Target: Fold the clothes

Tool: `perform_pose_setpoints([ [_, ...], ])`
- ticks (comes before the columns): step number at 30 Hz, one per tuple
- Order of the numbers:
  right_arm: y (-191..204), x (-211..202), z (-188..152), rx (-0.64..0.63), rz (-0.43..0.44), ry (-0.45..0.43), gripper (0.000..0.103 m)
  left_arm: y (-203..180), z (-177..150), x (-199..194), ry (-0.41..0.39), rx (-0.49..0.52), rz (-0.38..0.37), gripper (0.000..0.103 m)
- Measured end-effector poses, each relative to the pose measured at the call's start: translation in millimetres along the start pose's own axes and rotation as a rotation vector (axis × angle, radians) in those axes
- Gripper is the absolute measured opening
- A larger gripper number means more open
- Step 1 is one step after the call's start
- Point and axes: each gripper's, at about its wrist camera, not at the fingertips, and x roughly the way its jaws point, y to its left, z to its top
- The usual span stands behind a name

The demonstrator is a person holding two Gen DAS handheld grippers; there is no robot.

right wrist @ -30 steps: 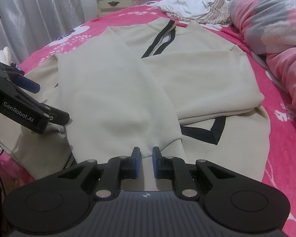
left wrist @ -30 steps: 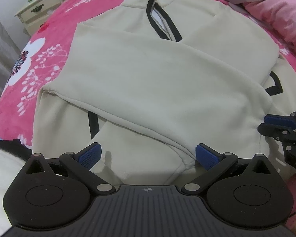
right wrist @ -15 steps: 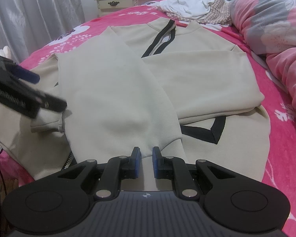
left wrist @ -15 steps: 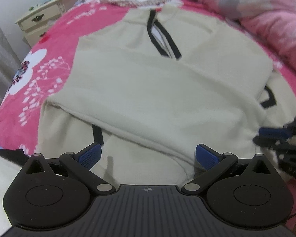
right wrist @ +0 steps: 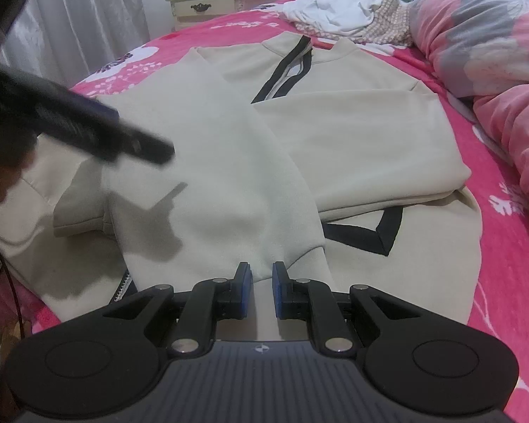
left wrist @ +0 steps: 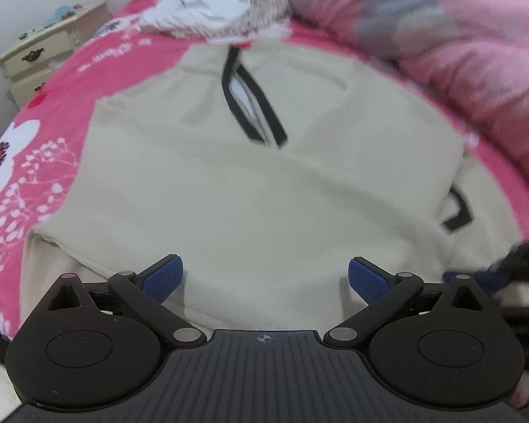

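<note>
A beige zip-neck sweatshirt (left wrist: 264, 183) with black trim lies flat on the pink bed, both sleeves folded across its front; it also shows in the right wrist view (right wrist: 352, 134). My left gripper (left wrist: 266, 278) is open and empty, raised above the lower part of the shirt. It appears blurred at the left of the right wrist view (right wrist: 98, 130). My right gripper (right wrist: 262, 289) has its jaws nearly shut, a narrow gap between the pads, at the cuff of the folded sleeve (right wrist: 222, 211). Whether it pinches cloth is unclear.
A pile of white and patterned clothes (right wrist: 352, 17) lies beyond the collar. A pink and grey quilt (right wrist: 486, 53) is bunched along the right. A cream nightstand (right wrist: 222, 3) stands past the bed's far left corner, by grey curtains (right wrist: 81, 17).
My left gripper has lifted and moved forward over the shirt, still open. My right gripper and the folded sleeve have stayed put.
</note>
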Motion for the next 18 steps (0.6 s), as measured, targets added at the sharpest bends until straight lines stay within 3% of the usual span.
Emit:
perform_pose_setpoints([
  [3, -1.0, 0.3, -0.5, 0.002, 0.002, -0.002, 0.014, 1.5, -6.7, 11.3, 0.059, -0.008, 0.004, 0.098],
  [18, -0.8, 0.5, -1.0, 0.004, 0.002, -0.003, 0.014, 8.9, -11.3, 10.1, 0.048, -0.045, -0.016, 0.097],
])
